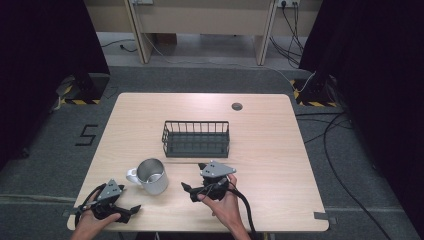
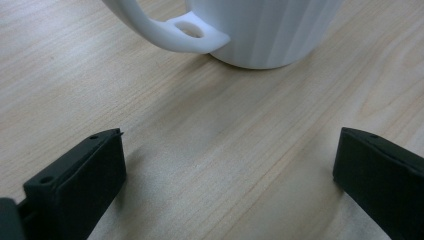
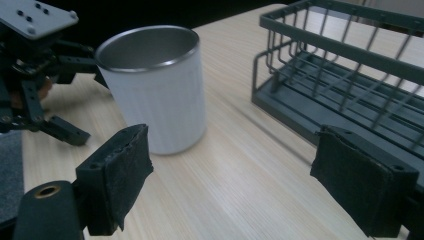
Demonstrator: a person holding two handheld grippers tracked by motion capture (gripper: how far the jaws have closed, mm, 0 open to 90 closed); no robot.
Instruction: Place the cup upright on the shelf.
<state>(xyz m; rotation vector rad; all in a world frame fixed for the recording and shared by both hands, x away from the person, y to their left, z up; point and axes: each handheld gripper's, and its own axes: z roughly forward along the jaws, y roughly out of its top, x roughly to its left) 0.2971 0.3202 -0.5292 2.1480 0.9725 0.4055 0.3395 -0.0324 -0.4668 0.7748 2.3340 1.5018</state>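
A white mug [image 1: 150,176] with a metal inside stands upright at the table's front left, its handle [image 2: 170,31] turned to the left. My left gripper [image 1: 131,211] rests near the front left corner, open, with bare wood between its jaws and the mug [image 2: 260,30] a little ahead of it. To the right of the mug, my right gripper [image 1: 192,176] is open and aimed left. In the right gripper view the mug [image 3: 157,90] stands beyond the left jaw of that open gripper [image 3: 230,170]. A dark wire basket [image 1: 196,139] sits mid-table with nothing in it.
The basket [image 3: 340,75] lies close to my right gripper's right jaw. The other gripper [image 3: 35,75] appears behind the mug in the right gripper view. A small round grommet [image 1: 237,106] is set in the table's far side. Cables run over the floor at right.
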